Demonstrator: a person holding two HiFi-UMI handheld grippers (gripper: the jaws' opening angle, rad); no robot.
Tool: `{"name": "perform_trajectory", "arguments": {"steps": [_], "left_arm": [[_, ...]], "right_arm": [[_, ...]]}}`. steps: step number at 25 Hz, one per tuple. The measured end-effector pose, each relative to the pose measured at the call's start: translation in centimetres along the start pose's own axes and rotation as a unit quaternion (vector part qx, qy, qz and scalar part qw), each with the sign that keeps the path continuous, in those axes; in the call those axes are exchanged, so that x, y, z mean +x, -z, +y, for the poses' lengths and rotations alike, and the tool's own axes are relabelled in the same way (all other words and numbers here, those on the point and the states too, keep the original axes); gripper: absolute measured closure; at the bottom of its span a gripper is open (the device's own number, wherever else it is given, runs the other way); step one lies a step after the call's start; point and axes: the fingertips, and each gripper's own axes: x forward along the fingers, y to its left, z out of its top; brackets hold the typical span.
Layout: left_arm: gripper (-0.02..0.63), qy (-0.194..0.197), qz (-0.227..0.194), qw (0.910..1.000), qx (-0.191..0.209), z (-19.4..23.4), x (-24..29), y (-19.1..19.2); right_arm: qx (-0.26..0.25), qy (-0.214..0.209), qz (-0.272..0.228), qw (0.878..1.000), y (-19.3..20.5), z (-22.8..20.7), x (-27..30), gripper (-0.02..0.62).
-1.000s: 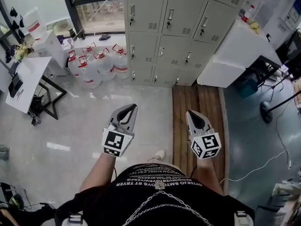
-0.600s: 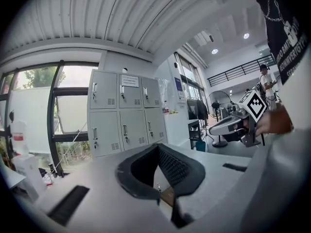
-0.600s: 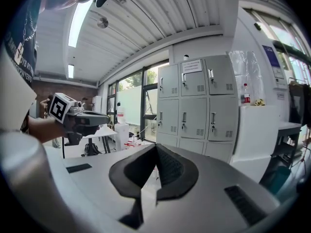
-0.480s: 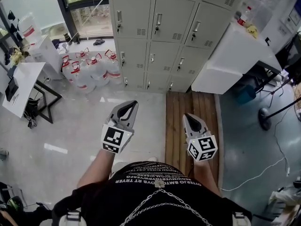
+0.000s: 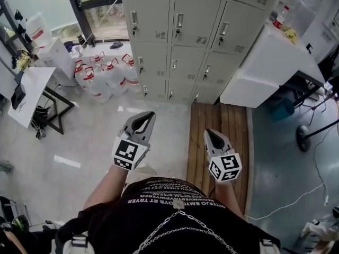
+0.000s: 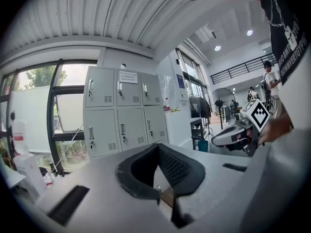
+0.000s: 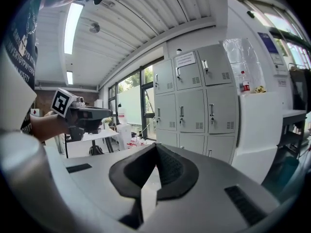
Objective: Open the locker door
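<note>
1. Water jugs (image 5: 103,75) with red tops stand clustered on the pale floor below the window (image 5: 100,7).
2. A white table (image 5: 29,91) on black legs stands at left.
3. A bottle (image 5: 279,18) stands on the white counter (image 5: 265,62) at right.
4. A wooden strip (image 5: 220,126) runs along the floor.

The head view's top edge crops the grey metal locker bank (image 5: 180,41) (upper row); its white paper notice (image 6: 128,76) is illegible.
</note>
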Motion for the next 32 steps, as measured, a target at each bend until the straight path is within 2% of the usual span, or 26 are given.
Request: {"name": "perform_trajectory", "arguments": {"steps": [4,12,17,21,32], "left_arm": [[0.601,0.009,0.004,0.9999,0.011,-0.1,1.0,0.4],[0.601,0.028,-0.005,0.9996,-0.006,2.6,5.6,1.2],[0.601,0.052,-0.006,0.9986,-0.009,5.2,9.7,1.3],[0.601,0.061,-0.016,0.9980,-0.007,8.7,12.9,0.6],[0.601,0.038,-0.022,0.9990,-0.011,21.0,16.7,0.9]], "right_arm": [[0.005,-0.003,0.007,1.000,0.8,-0.4,1.2,0.600],[-0.003,0.015,0.014,1.000,0.0,-2.5,4.7,0.600],[-0.005,0.039,0.007,0.999,-2.1,-4.5,8.0,0.600],[-0.015,0.051,0.003,0.999,-4.3,-5.8,11.7,0.600],[-0.038,0.054,0.004,0.998,-9.2,-5.7,23.7,0.600]]}}
